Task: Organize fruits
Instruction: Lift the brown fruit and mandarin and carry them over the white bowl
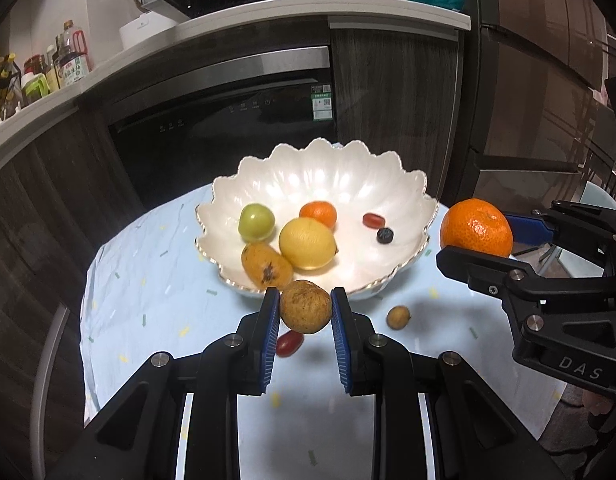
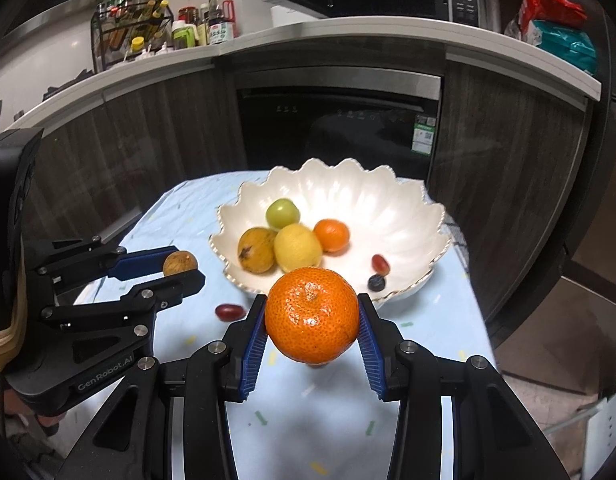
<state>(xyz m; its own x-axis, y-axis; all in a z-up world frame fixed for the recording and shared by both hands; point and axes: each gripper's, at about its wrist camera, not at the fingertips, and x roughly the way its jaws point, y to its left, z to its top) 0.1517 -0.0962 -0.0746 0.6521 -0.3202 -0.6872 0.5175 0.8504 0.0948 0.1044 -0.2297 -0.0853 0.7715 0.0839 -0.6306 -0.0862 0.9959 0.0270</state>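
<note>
Both sets of jaws are clamped on fruit above the table (image 1: 156, 280): the right gripper (image 2: 312, 322) squeezes a large orange (image 2: 311, 314), and the left gripper (image 1: 305, 307) pinches a small brown fruit (image 1: 306, 306) between its blue pads. Just beyond them, a scalloped white bowl (image 1: 347, 172) sits on the pale blue tablecloth, holding a lemon (image 1: 306, 243), a speckled yellow-orange fruit (image 1: 266, 264), a green fruit (image 1: 256, 222), a small orange (image 1: 318, 214), a red grape (image 1: 373, 220) and a blueberry (image 1: 385, 234). Loose on the cloth near the bowl's front rim lie another red grape (image 1: 288, 343) and a tiny brown fruit (image 1: 398, 317).
</note>
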